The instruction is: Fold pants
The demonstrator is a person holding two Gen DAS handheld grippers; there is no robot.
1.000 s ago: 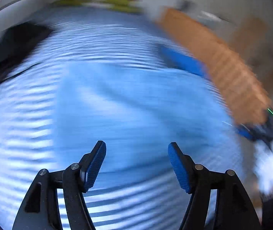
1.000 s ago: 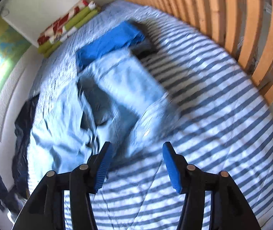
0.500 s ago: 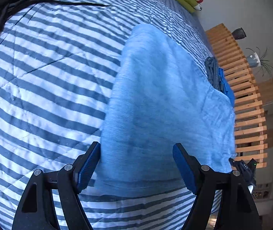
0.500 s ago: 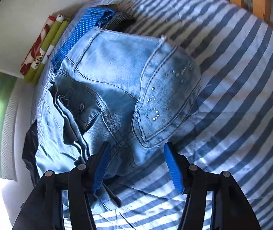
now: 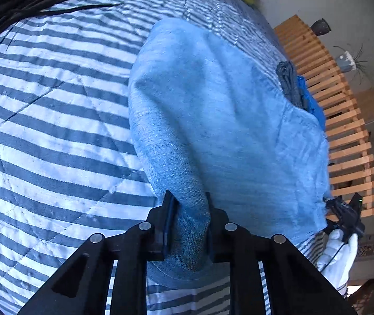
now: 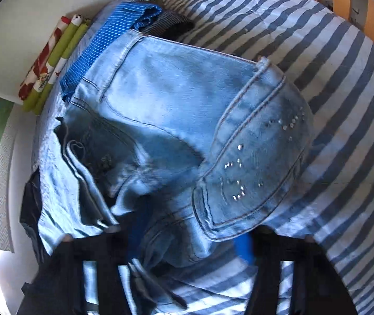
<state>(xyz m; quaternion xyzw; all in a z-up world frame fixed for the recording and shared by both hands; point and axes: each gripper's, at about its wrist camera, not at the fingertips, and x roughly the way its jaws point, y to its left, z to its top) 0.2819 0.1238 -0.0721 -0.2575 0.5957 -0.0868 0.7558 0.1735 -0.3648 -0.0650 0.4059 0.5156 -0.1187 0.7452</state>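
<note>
pants (image 6: 176,120) | light-blue denim, studded pocket | rumpled on striped bedcover

The left tongs (image 5: 188,223) have just been closing and now pinch a fold of the light blue jeans (image 5: 226,131) at their near edge, denim bunched between the pads. The jeans lie spread over a bed's blue-and-white striped quilt (image 5: 55,131). Beyond them lie a grey garment (image 5: 288,81) and a bright blue one (image 5: 314,105), beside a wooden slatted frame (image 5: 344,120). At lower right, a white-gloved hand (image 5: 340,252) holds the right tongs (image 5: 344,215).

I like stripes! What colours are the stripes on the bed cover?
Blue and white stripes on the bed cover, clearest in the left wrist view.
</note>
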